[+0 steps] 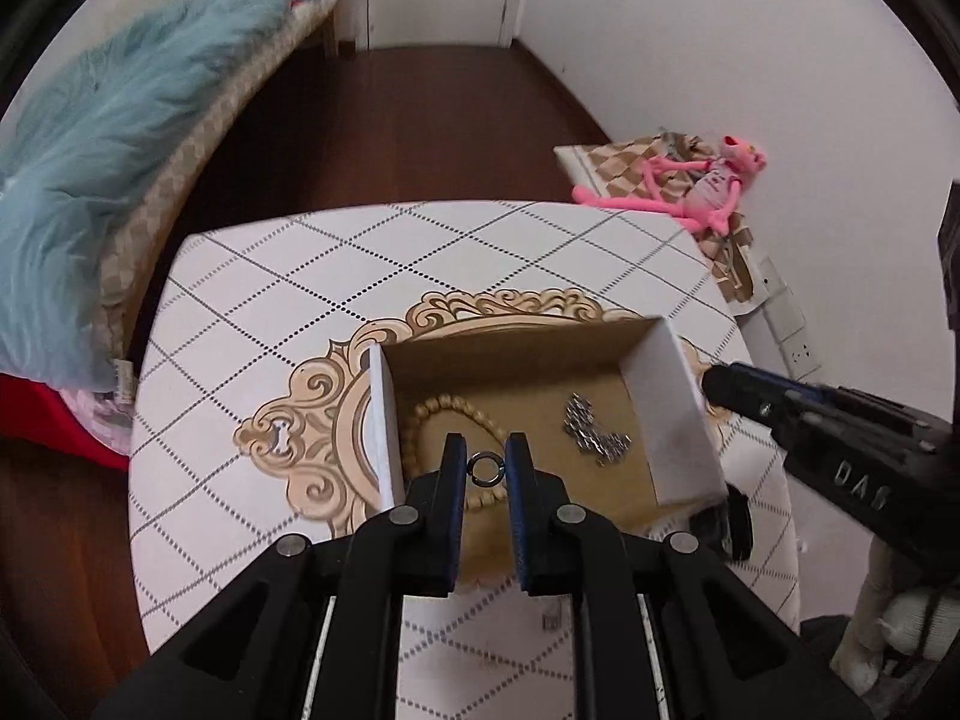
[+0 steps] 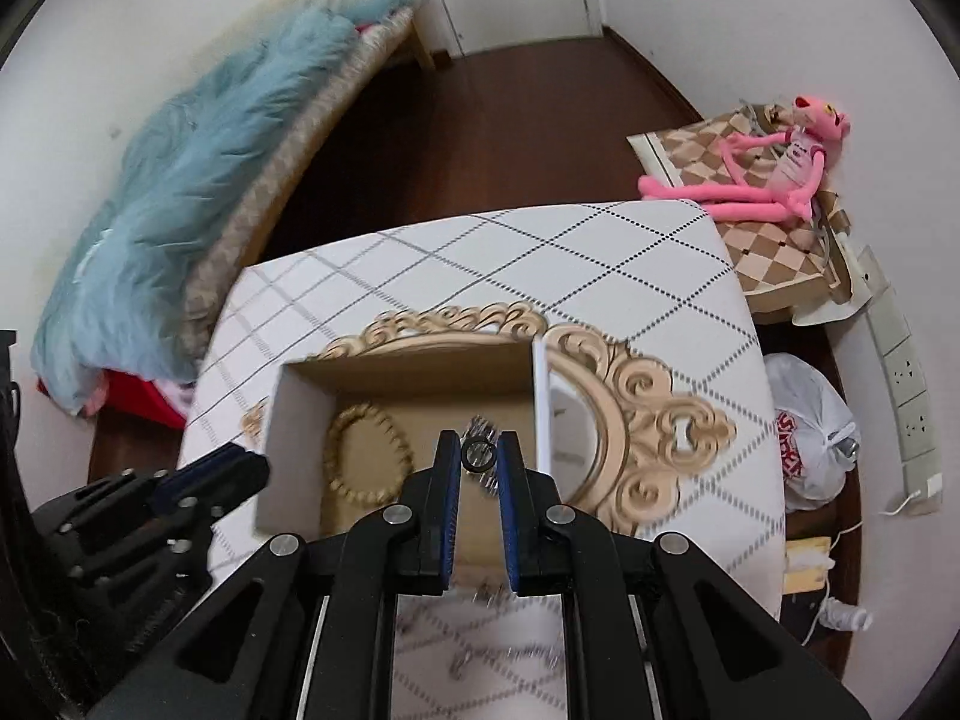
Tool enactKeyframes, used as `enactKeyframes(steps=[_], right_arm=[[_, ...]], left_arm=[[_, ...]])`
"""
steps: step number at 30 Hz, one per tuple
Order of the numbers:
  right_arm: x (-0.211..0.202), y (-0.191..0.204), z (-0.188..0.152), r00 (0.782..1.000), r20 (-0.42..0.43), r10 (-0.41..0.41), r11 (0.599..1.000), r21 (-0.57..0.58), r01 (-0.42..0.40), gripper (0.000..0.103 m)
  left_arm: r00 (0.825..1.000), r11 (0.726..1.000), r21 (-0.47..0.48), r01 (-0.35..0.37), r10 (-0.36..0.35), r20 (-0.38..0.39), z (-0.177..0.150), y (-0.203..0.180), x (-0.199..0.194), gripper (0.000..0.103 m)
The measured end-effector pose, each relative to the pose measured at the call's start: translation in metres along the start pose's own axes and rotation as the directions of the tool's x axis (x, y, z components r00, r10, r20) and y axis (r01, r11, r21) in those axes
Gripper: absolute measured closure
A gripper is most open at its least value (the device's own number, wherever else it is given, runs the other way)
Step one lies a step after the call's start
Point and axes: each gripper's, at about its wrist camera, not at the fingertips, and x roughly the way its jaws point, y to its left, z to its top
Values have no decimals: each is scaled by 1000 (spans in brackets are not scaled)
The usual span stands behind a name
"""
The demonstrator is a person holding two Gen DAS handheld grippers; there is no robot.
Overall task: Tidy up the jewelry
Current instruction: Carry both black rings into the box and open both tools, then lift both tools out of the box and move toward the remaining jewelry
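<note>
So that each ring can drop into the box (image 1: 672, 414), both grippers (image 1: 486, 468) (image 2: 478, 459) hang above it, each pinching one ring (image 1: 482, 467) (image 2: 478, 456).

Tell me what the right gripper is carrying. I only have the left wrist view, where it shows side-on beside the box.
Observer: The right gripper pinches a small dark ring between its pads.
Operator: Where is that ring relative to the box?
Observer: In the right wrist view it hangs over the open box, in line with the silver chain on the bottom.
Operator: Anything on the floor right of the table?
Observer: A white plastic bag sits there, close beside the table.
</note>
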Motion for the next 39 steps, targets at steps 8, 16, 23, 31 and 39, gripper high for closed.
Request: enactKeyframes(steps=[8,16,23,31,39], right_arm=[[34,2,29,994,-102,-50,998,-49,45,79],[19,-1,28,993,-53,-104,993,-56,101,52],[11,-6,6,984,-37,-174,983,-60,172,10],[15,4,-23,976,-53,-209,974,-105,203,5],[-3,13,-43,979,-34,-199,976,-102,195,5]], left_arm=[[996,997,-51,-60,56,-70,16,12,18,71],[990,989,-54,-140,139,-22,13,19,2,32],[983,981,-74,-178,181,28,-5,28,-12,0],[973,969,-91,-228,231,20,-32,30,-12,0],[976,974,-88,-211,215,45,-49,21,-35,0]])
